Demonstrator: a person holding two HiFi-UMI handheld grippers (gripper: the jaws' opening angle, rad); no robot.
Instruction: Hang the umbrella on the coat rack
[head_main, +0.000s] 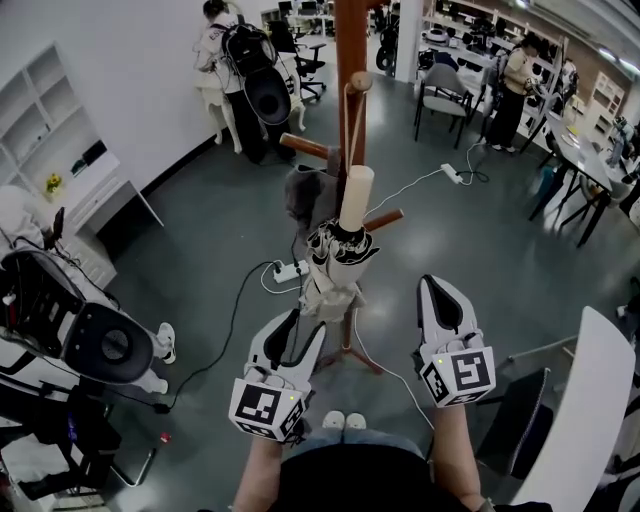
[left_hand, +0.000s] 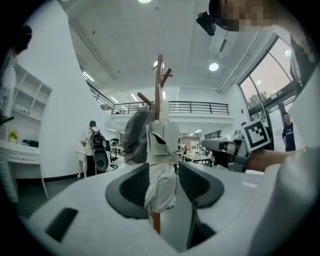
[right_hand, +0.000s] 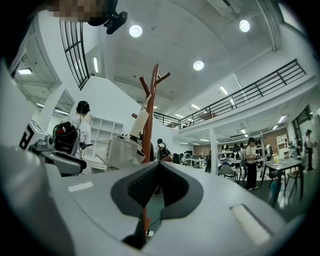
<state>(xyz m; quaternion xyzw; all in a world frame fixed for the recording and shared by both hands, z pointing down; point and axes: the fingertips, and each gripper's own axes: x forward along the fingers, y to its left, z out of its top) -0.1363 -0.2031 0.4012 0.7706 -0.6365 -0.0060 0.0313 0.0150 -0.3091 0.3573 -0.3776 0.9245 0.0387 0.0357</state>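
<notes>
A folded white umbrella (head_main: 335, 255) with a cream handle hangs by its strap from a peg of the brown wooden coat rack (head_main: 351, 40). My left gripper (head_main: 300, 325) is level at the umbrella's lower end. In the left gripper view the white fabric (left_hand: 161, 165) lies between the jaws. It brushes the left pad, a thin gap shows at the right pad, and the fabric is not squeezed. The rack pole (left_hand: 159, 85) rises behind it. My right gripper (head_main: 437, 290) is to the right of the rack, shut and empty. Its view shows the rack (right_hand: 151, 110) and the umbrella (right_hand: 120, 150) off to the left.
A grey garment (head_main: 305, 195) hangs on the rack behind the umbrella. A power strip (head_main: 290, 270) and cables lie on the floor by the rack's base. Black-and-white equipment (head_main: 90, 340) stands at the left, a white table (head_main: 590, 400) at the right. People and chairs are farther back.
</notes>
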